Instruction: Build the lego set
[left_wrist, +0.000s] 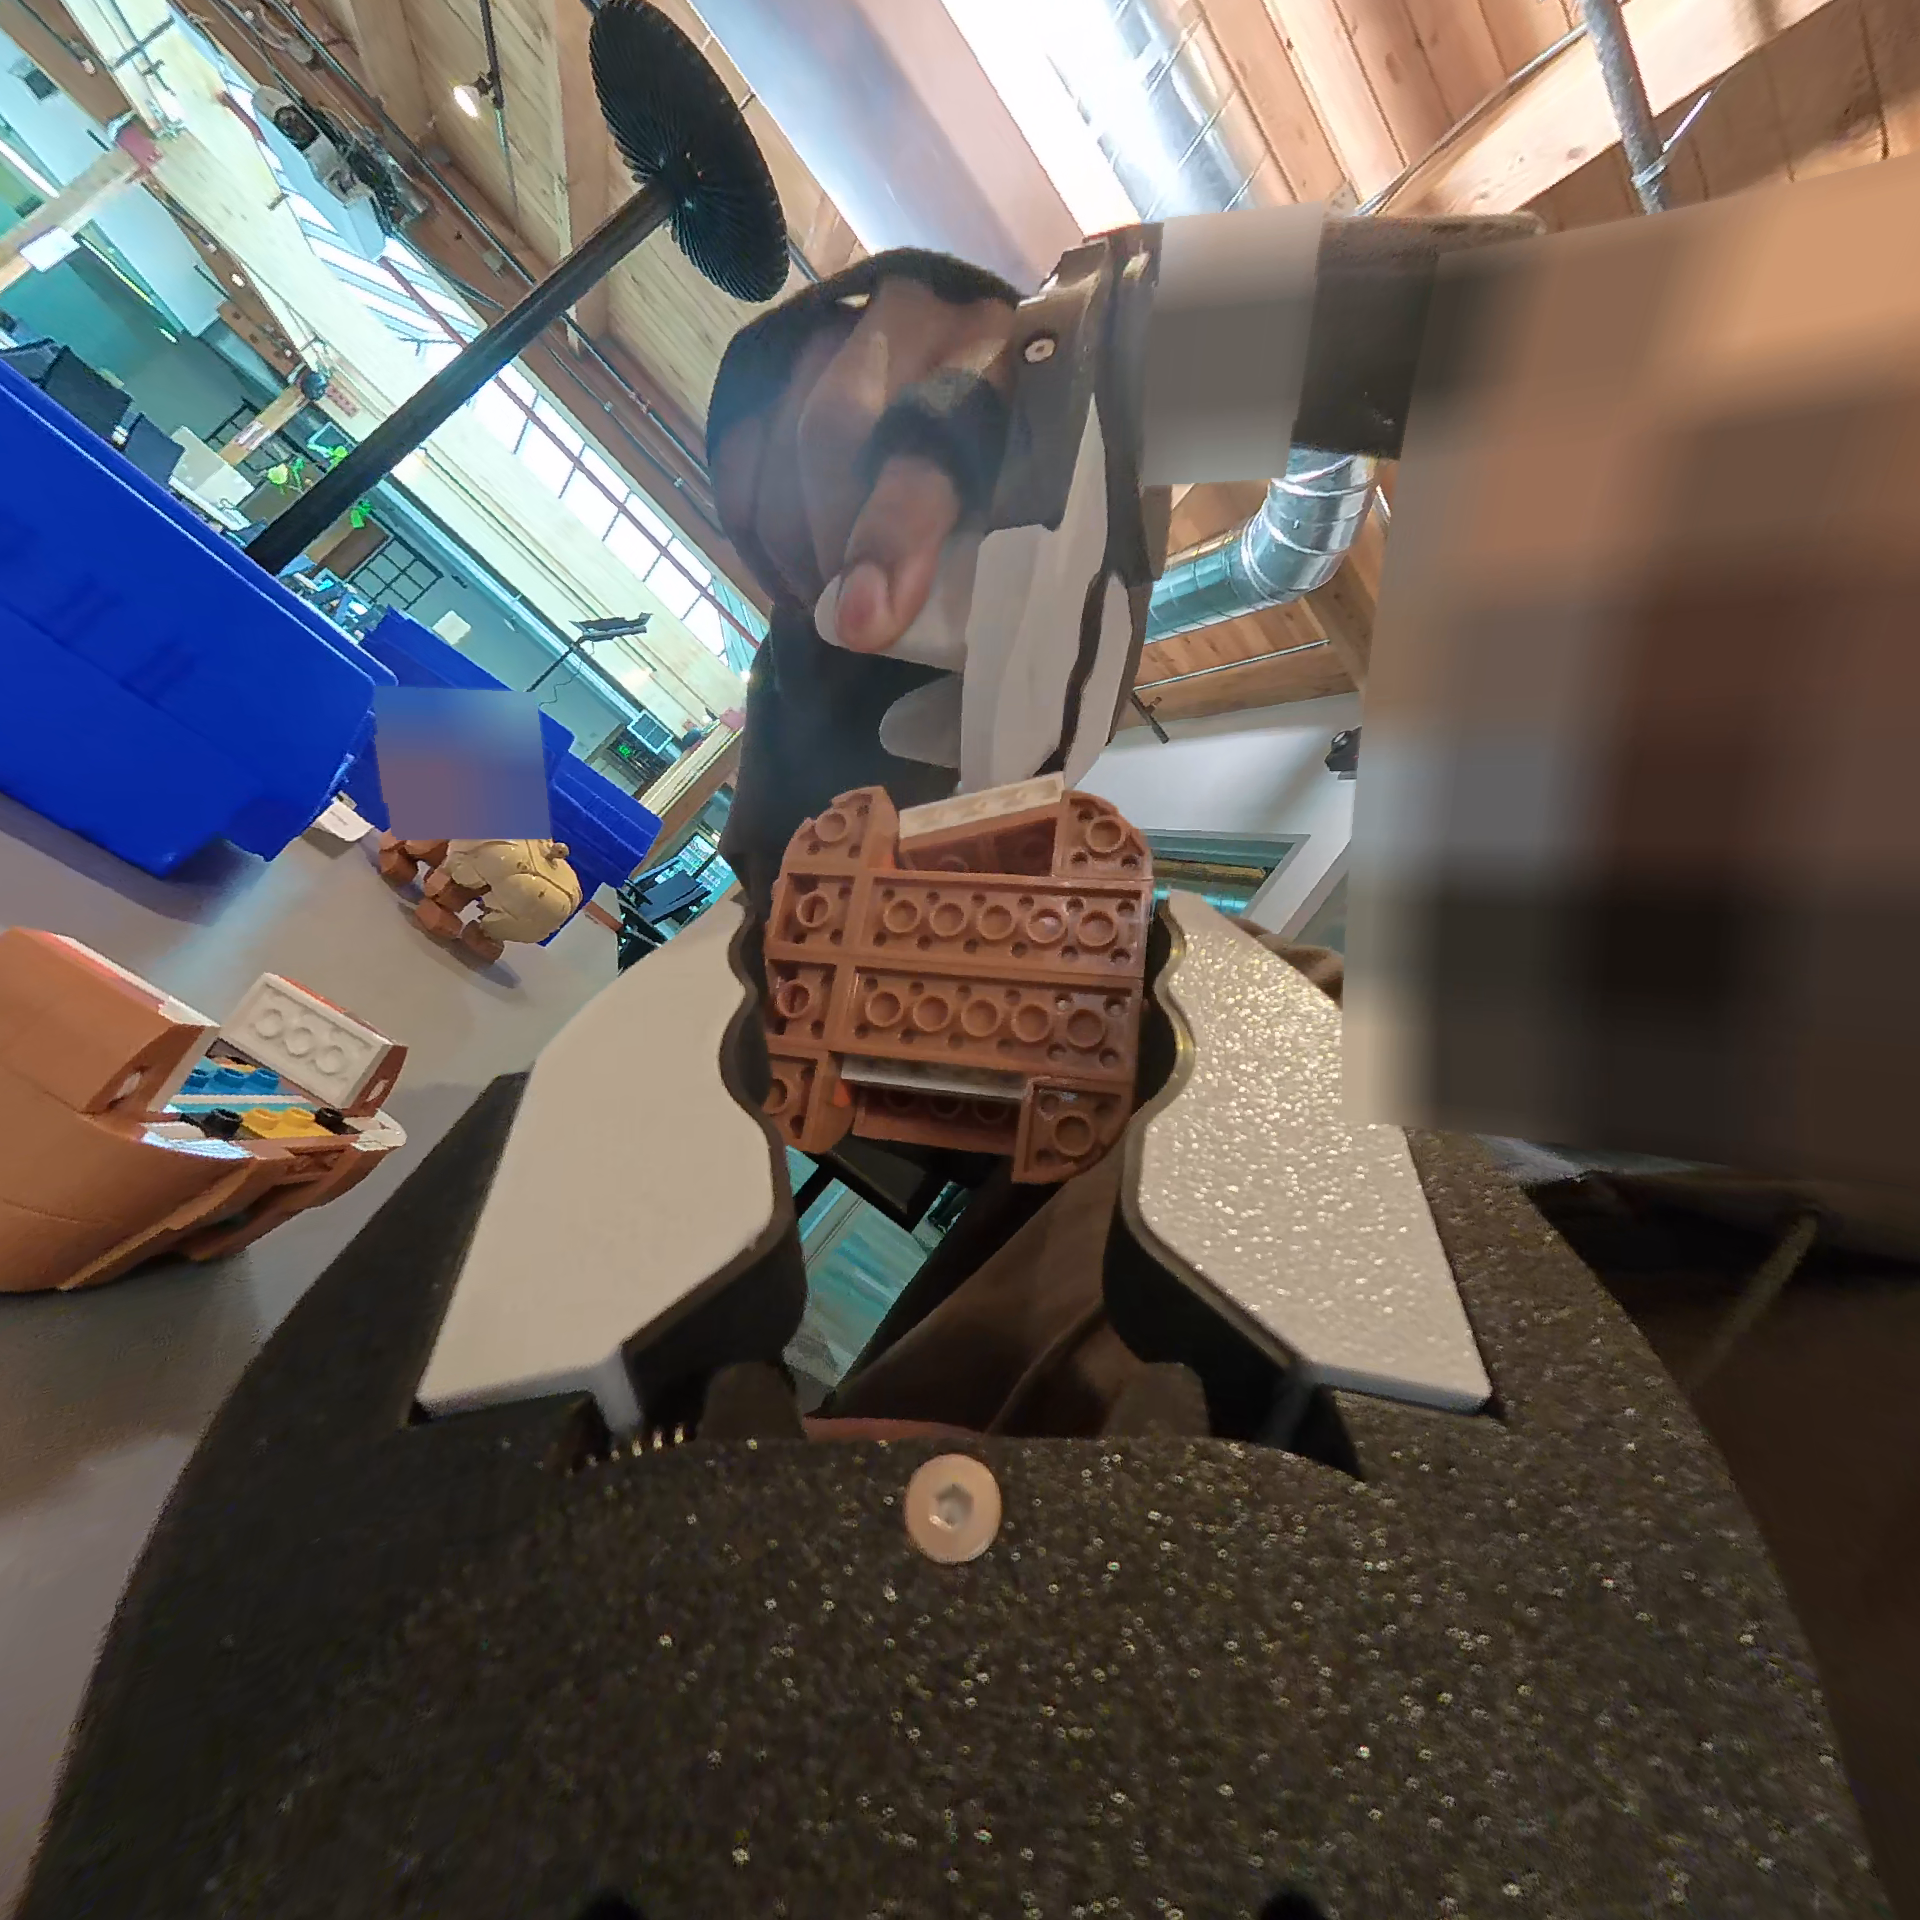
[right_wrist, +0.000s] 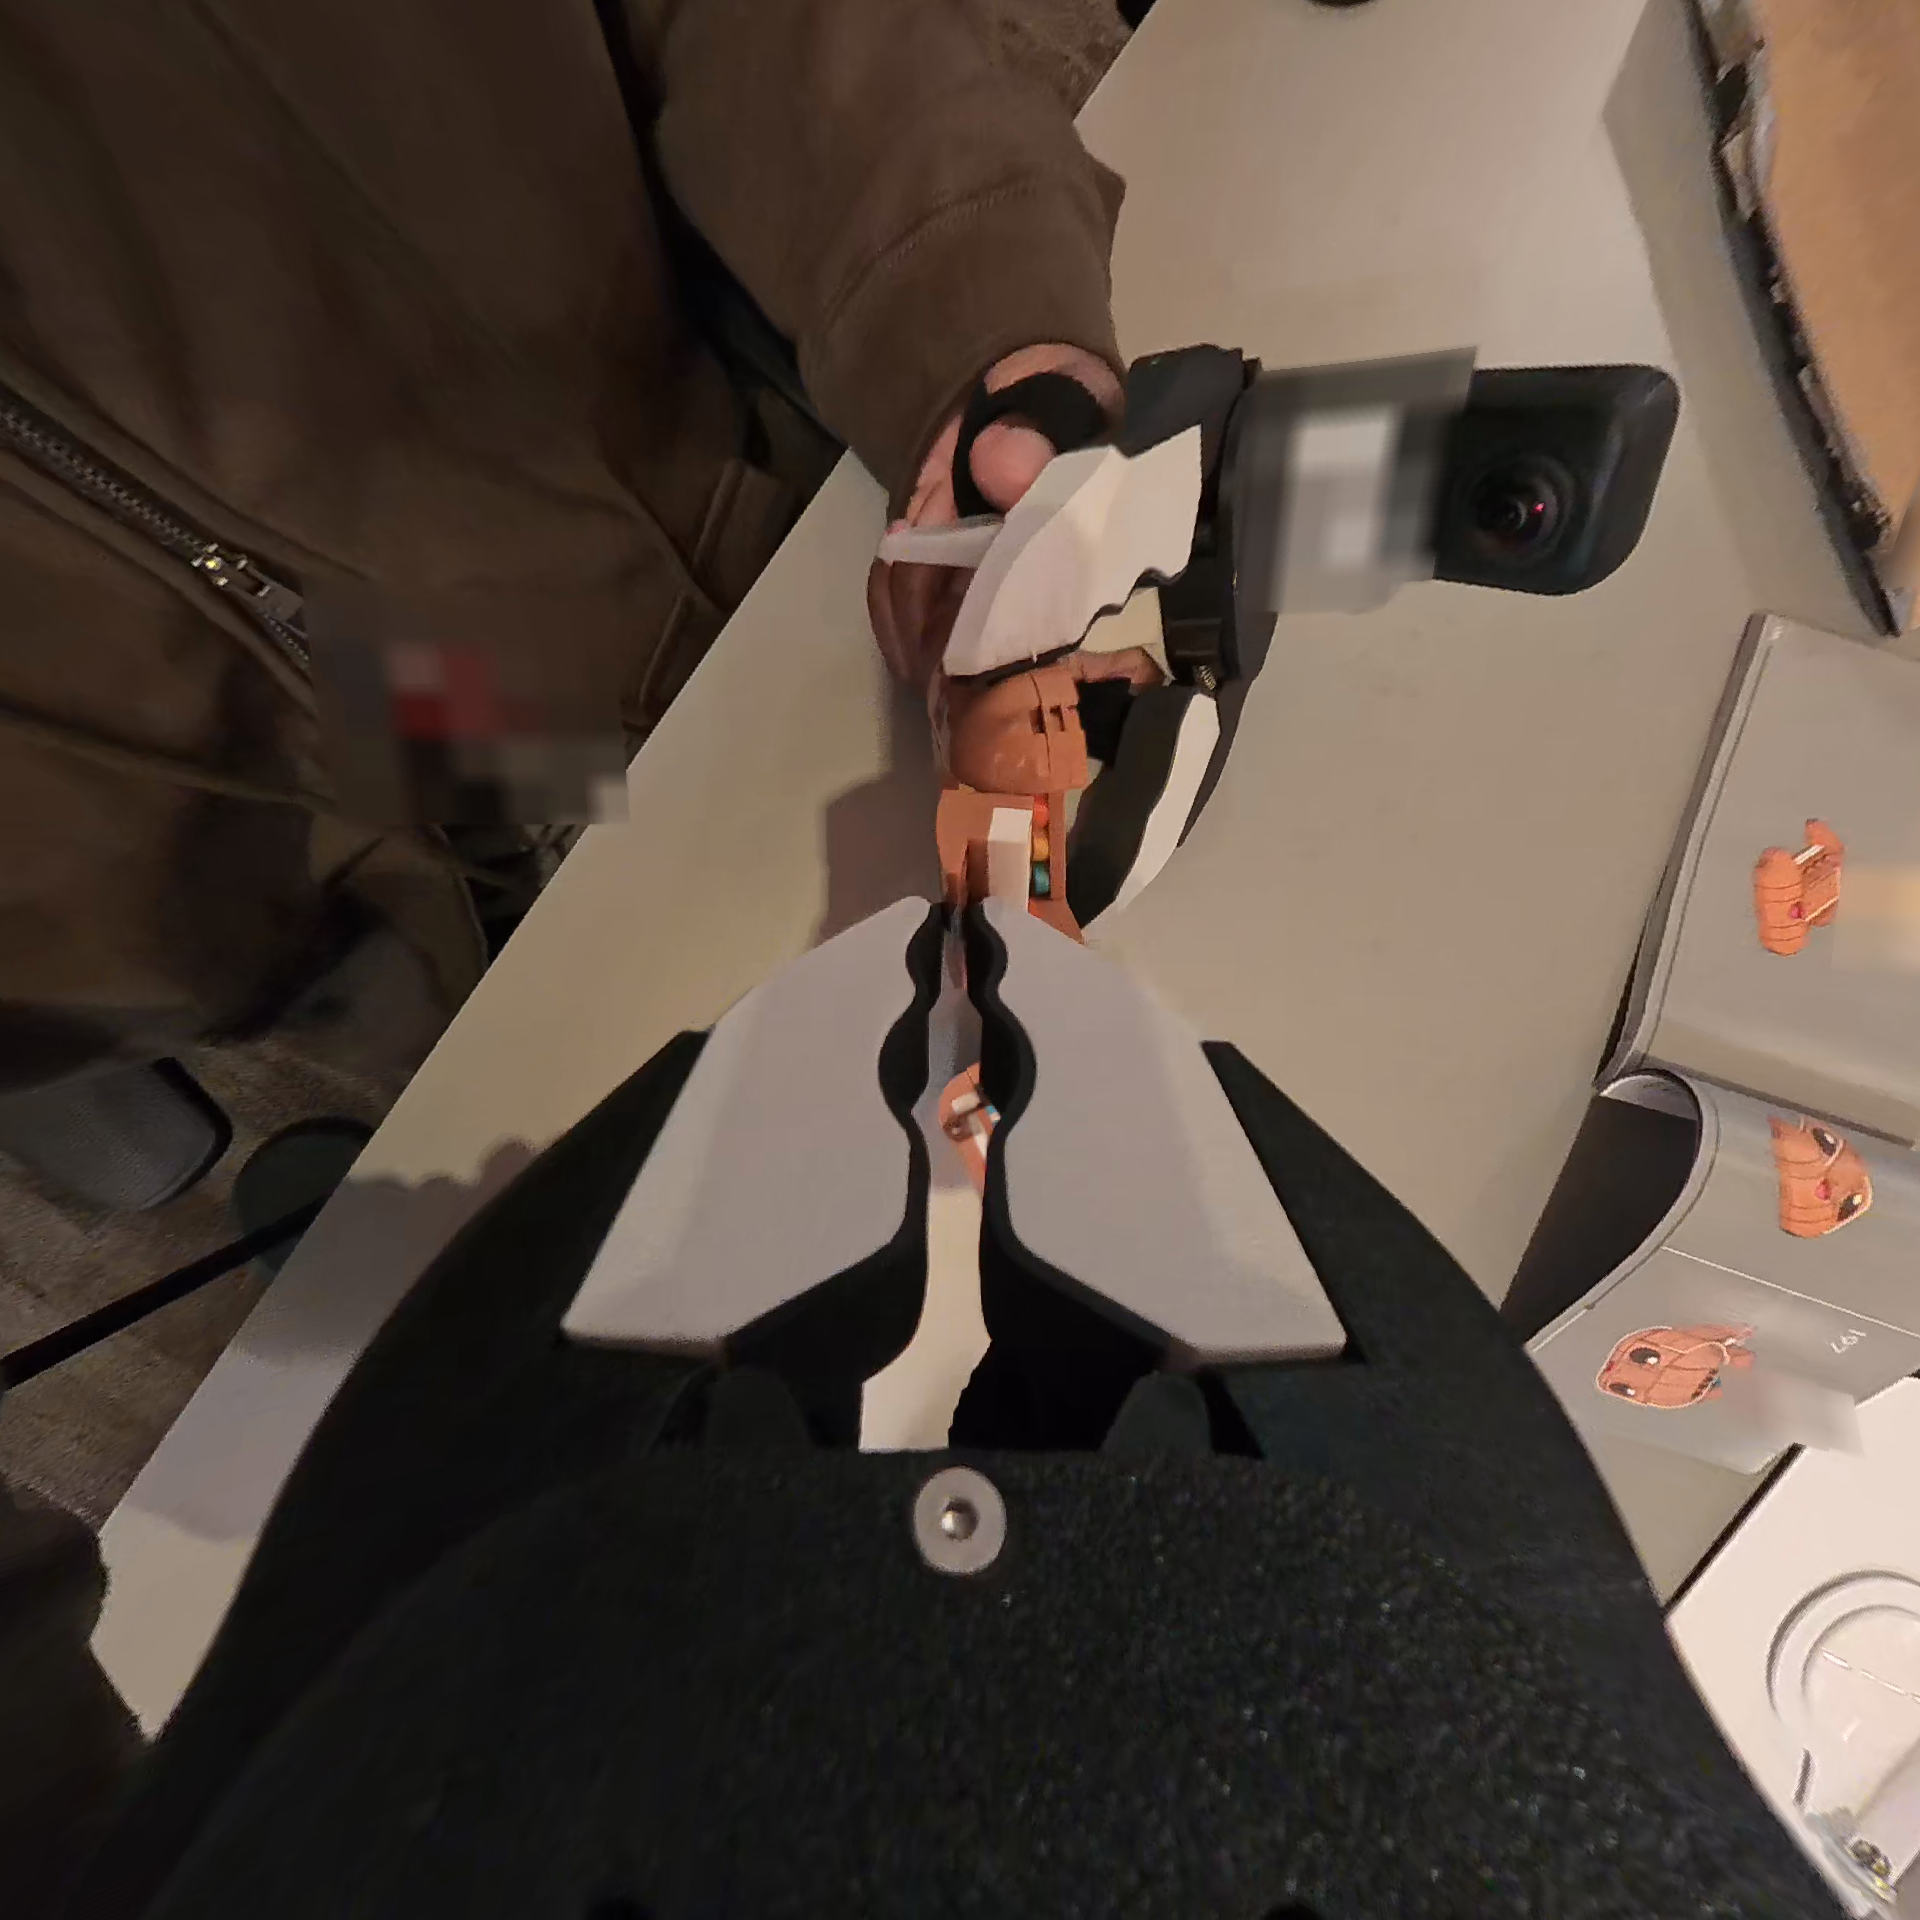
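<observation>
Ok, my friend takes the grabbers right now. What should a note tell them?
Left gripper: shut on the brown brick block, held up, underside showing.
Right gripper: jaws nearly closed at the block's far edge; whether it pinches something is unclear.
On the table: a half-built brown body and a small tan-and-brown figure; the instruction booklet lies open.
Done: block assembled. Left: join it to the remaining parts.
</observation>
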